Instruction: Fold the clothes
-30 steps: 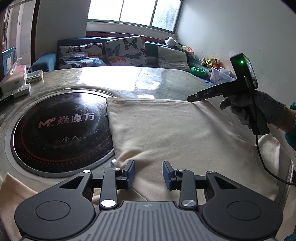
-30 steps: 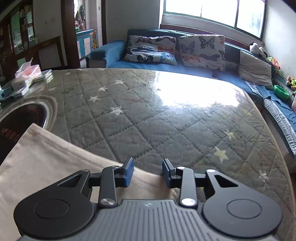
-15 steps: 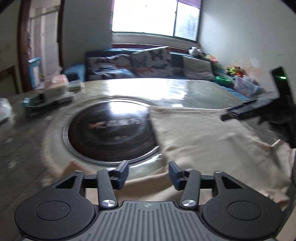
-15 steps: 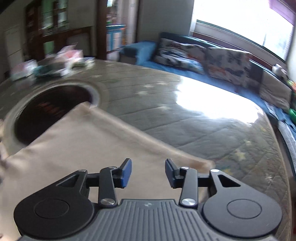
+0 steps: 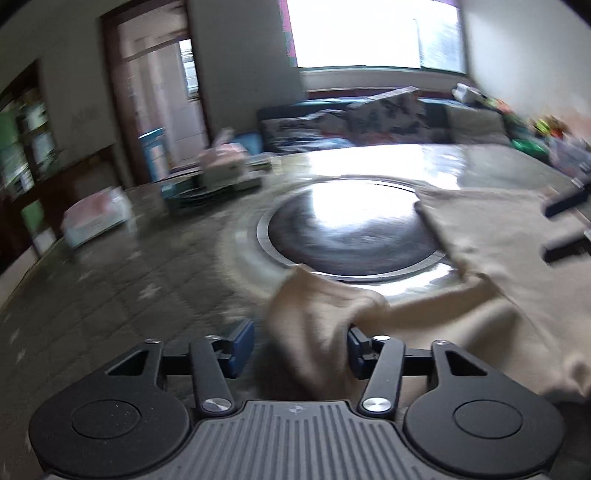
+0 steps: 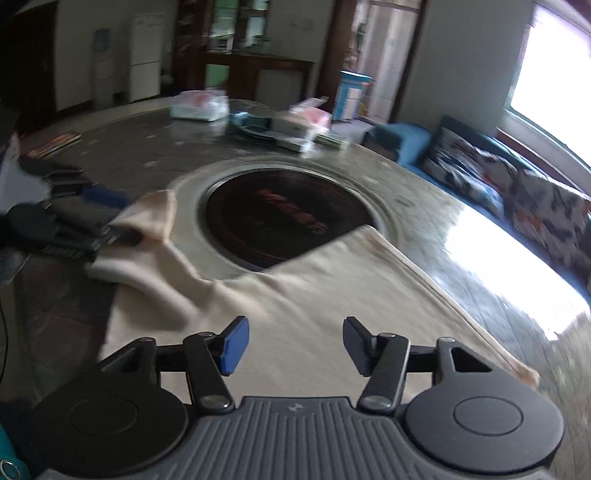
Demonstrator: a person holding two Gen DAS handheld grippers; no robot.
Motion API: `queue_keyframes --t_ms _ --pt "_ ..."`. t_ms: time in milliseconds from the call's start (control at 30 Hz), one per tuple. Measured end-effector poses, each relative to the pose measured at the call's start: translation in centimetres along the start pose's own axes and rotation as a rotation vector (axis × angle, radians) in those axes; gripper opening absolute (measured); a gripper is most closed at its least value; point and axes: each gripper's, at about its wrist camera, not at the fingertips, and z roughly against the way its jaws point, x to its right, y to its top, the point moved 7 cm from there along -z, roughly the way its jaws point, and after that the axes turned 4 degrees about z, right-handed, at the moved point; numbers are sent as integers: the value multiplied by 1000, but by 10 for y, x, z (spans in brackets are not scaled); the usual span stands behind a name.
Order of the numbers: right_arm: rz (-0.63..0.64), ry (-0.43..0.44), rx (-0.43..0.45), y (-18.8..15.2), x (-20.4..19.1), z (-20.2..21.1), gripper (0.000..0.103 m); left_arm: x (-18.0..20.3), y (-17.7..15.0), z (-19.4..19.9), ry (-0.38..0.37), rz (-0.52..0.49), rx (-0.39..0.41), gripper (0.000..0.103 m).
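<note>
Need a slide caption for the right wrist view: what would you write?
Right gripper, jaws opening and empty, above the cream garment partly covering the round cooktop.

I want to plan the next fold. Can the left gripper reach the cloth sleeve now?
Probably yes. The sleeve lies loose between the closing jaws of the left gripper, and nothing blocks it, though the picture is blurred.

This is a home, a living and dining room in one. A blue sofa [image 6: 480,162] with butterfly cushions [image 6: 546,218] sits under a bright window [image 5: 369,33]. A round table [image 6: 147,162] with an inset hotplate [image 6: 280,218] stands before a fridge [image 6: 146,55] and shelves [image 5: 22,144].
</note>
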Motion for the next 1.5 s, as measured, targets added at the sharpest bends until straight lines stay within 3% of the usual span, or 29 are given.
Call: queue_keyframes --t_ms 133,400,567,700,767,1067,1267,1500 --pt "36 33 6 9 -24 -3 60 -37 2 -6 52 116 2 54" --pt "104 70 -8 16 -62 -17 61 -81 3 -21 177 200 -2 54" --pt "107 67 -16 19 -69 -23 62 -92 -1 -20 171 248 -4 65" --pt "92 48 -23 23 -66 -30 64 -74 0 -8 87 180 24 85" --pt "81 27 -24 25 -61 -36 75 -62 1 -7 63 107 33 86" --pt "10 -32 -86 30 -39 -71 78 -46 16 -40 120 -108 25 87" --pt "17 -57 -75 34 -36 -81 84 -41 34 -66 156 -175 24 87" --pt "-6 -67 -51 40 -33 -77 84 -41 44 -79 156 -141 8 88"
